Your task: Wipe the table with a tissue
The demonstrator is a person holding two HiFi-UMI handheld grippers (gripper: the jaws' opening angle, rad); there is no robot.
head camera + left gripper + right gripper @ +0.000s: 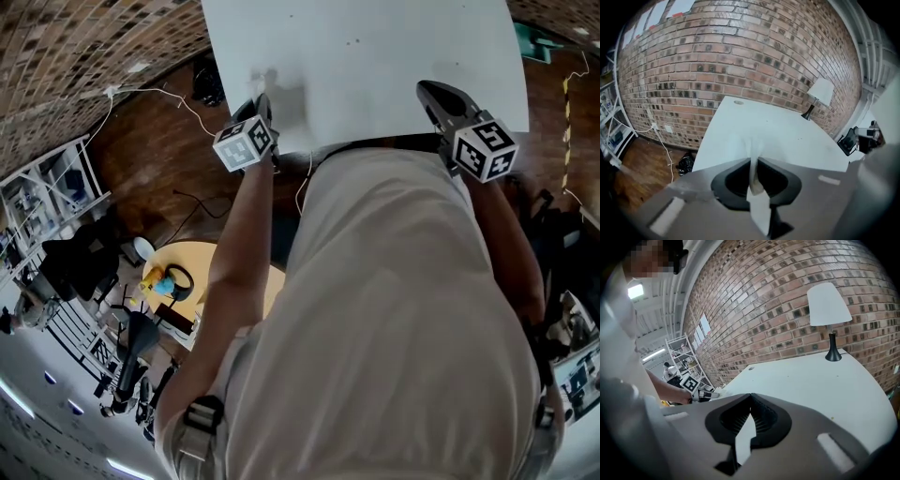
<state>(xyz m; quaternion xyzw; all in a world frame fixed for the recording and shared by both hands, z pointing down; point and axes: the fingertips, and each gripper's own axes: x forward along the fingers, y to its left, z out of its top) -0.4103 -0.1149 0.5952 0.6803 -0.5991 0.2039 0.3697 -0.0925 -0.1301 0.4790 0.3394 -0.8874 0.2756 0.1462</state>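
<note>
The white tissue (751, 154) is pinched between the jaws of my left gripper (752, 161); one end sticks out ahead of the tips and the other hangs back behind them. In the head view the left gripper (262, 101) is over the near left corner of the white table (375, 56), with the tissue (260, 81) a pale blur at its tip. My right gripper (427, 90) hovers over the table's near right part. Its jaws (751, 395) meet at the tips with nothing between them. The right gripper view also shows the left gripper (691, 385) at the table's far corner.
A white-shaded lamp (828, 305) on a black stem stands at the table's far end by the brick wall (740, 56). A small round hole (738, 102) marks the tabletop. Metal shelves (47, 187), floor cables and a round yellow side table (202, 267) lie left of the person.
</note>
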